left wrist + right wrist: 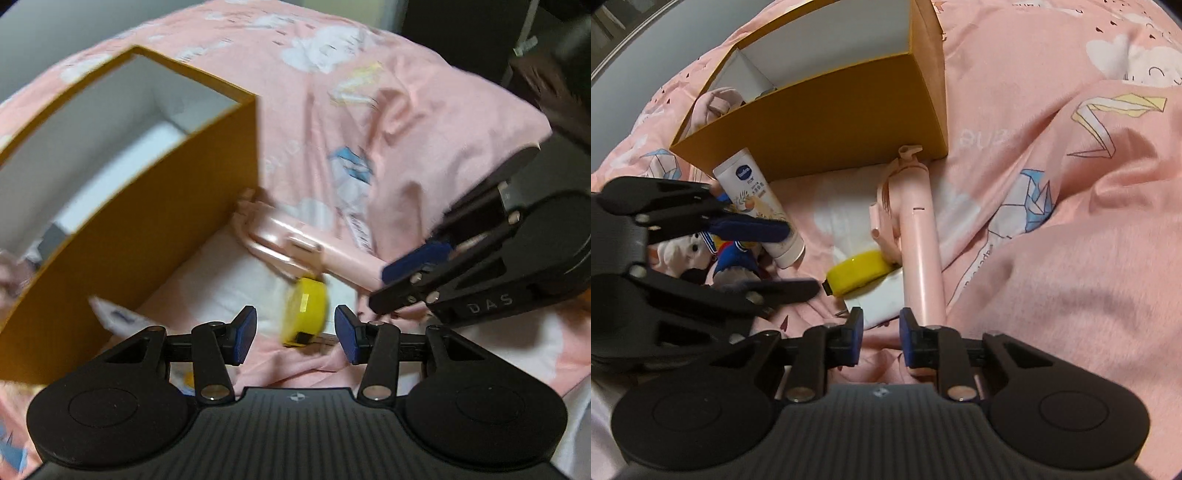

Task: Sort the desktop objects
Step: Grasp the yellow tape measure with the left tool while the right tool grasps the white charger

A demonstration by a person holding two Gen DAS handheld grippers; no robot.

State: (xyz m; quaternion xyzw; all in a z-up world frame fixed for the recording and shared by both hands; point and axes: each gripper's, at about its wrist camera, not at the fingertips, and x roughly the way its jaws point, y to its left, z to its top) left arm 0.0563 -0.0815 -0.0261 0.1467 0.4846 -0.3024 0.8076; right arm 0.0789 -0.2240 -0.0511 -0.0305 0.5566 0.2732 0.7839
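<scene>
The left claw (pixel 295 334) stands with its blue-padded jaws wide apart and empty, and a round yellow plastic tape measure (pixel 304 312) lies on its edge between and just beyond the fingertips, blurred, with a small black tab at its lower end. From the right wrist view the same tape measure (pixel 858 271) reads as a flattened yellow disc resting against the side of a long pale pink selfie stick (pixel 918 236), whose smooth tube runs lengthwise away from the right claw (pixel 881 341). The right claw is narrowly parted, holding nothing, with the near end of the stick just beside its right finger. The stick's far end, with folded pink clamp parts and a loop, sits close against the wall of an open mustard-yellow cardboard box with a white inside (pixel 827 122). A white squeeze tube with a blue logo and floral print (pixel 764 210) leans near the box's front wall, partly behind the left claw (pixel 768 258). Beyond that claw lies a small plush toy in white and blue (pixel 701 254), partly hidden. Pink fabric (pixel 716 101) shows inside the box. Everything rests on a bed covered by a pink sheet printed with origami cranes and clouds (pixel 1052 110), with a white patch under the tape measure and stick.
</scene>
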